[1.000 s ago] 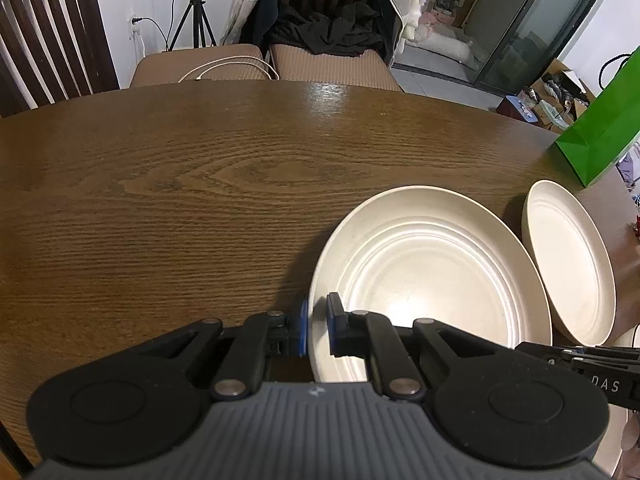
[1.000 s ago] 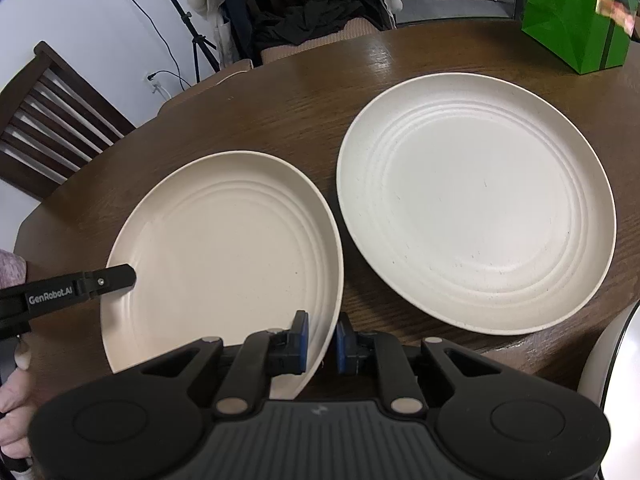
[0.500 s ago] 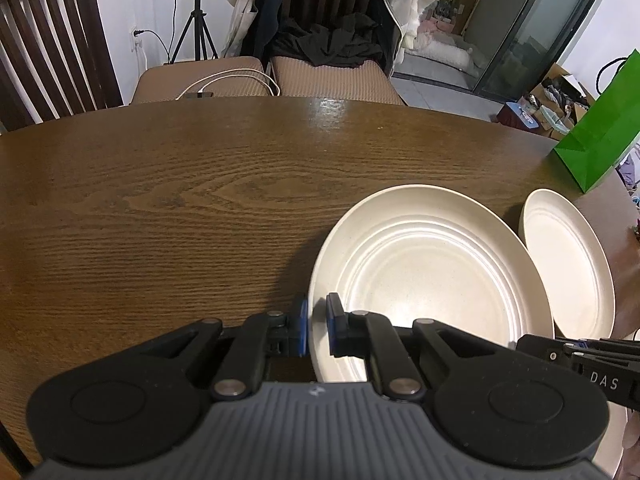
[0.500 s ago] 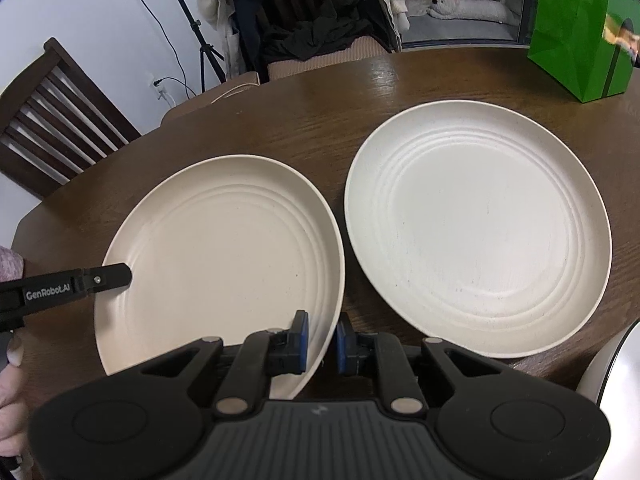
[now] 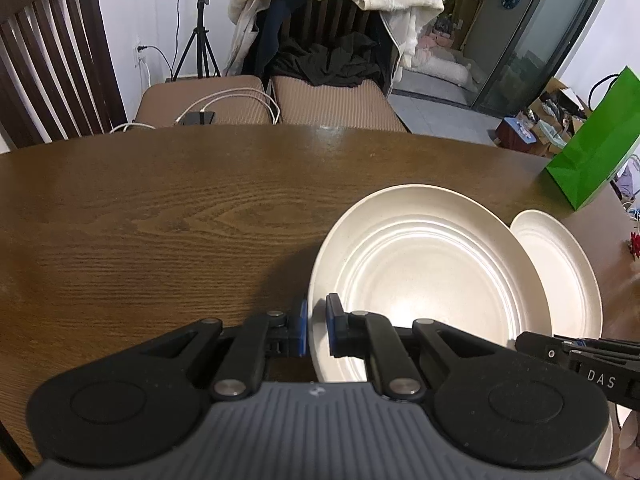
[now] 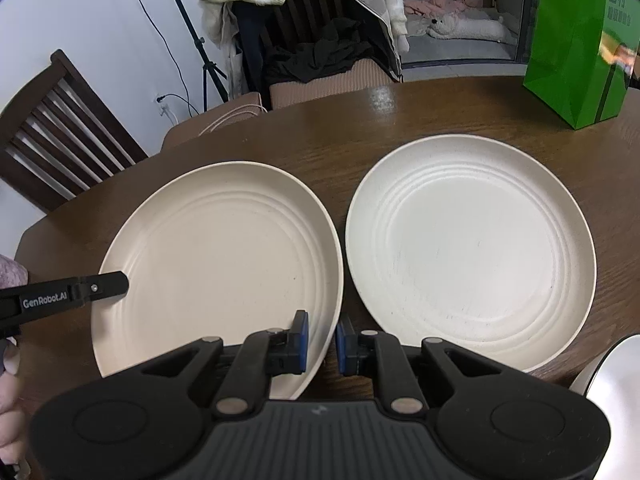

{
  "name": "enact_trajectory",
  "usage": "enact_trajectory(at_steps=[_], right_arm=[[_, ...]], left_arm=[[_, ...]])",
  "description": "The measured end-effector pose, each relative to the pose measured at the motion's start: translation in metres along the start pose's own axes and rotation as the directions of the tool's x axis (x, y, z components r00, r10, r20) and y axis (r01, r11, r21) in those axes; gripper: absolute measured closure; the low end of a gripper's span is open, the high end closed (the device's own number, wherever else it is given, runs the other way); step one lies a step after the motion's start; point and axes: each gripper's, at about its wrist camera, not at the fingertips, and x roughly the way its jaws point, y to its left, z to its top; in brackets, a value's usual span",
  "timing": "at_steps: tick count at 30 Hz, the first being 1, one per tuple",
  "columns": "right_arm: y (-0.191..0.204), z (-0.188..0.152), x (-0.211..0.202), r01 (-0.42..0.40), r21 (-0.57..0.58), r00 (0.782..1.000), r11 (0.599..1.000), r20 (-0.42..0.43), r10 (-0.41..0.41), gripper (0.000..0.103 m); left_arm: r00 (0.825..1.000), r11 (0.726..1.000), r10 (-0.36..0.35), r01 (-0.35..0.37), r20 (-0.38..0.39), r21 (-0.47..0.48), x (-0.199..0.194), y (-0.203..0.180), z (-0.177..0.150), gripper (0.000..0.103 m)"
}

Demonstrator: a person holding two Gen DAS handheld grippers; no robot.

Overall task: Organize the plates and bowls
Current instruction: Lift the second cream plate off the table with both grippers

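Both grippers hold one cream ribbed plate (image 5: pixel 432 280), which also shows in the right wrist view (image 6: pixel 224 264). My left gripper (image 5: pixel 316 330) is shut on its left rim. My right gripper (image 6: pixel 322 342) is shut on its near right rim. The plate looks lifted and tilted above the brown wooden table (image 5: pixel 160 220). A second cream plate (image 6: pixel 472 248) lies flat on the table to the right; in the left wrist view (image 5: pixel 568 276) it is partly hidden behind the held plate.
A green paper bag (image 6: pixel 576 40) stands at the table's far right. A white rim of another dish (image 6: pixel 612 384) shows at the near right corner. Chairs (image 5: pixel 52 60) with clothes and cables stand behind the table's far edge.
Both grippers have risen with the held plate, tilting it up; more of the room behind the table shows. The second plate has not moved.
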Motion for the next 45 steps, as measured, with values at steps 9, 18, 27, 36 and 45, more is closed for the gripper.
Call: enact_trajectory(at_steps=[9, 18, 27, 36, 45], right_arm=[[-0.001, 0.008, -0.019, -0.011, 0.001, 0.999, 1.000, 0.035, 0.011, 0.089], [-0.001, 0.009, -0.038, -0.036, 0.002, 0.998, 0.999, 0.056, 0.035, 0.089], [0.001, 0.008, -0.062, -0.056, -0.002, 0.996, 0.998, 0.076, 0.056, 0.089], [-0.003, 0.001, -0.080, -0.066, -0.007, 0.995, 0.998, 0.080, 0.066, 0.089], [-0.002, -0.014, -0.103, -0.074, -0.018, 0.994, 0.997, 0.082, 0.075, 0.089]], left_arm=[[0.999, 1.000, 0.002, -0.002, 0.035, 0.009, -0.020, -0.008, 0.008, 0.093], [0.998, 1.000, 0.022, -0.023, 0.062, 0.010, -0.045, -0.014, 0.011, 0.093], [0.995, 0.999, 0.033, -0.035, 0.090, 0.011, -0.073, -0.020, 0.009, 0.093], [0.995, 0.999, 0.040, -0.041, 0.097, 0.009, -0.092, -0.027, 0.002, 0.093], [0.993, 0.999, 0.048, -0.049, 0.104, 0.001, -0.113, -0.029, -0.015, 0.093]])
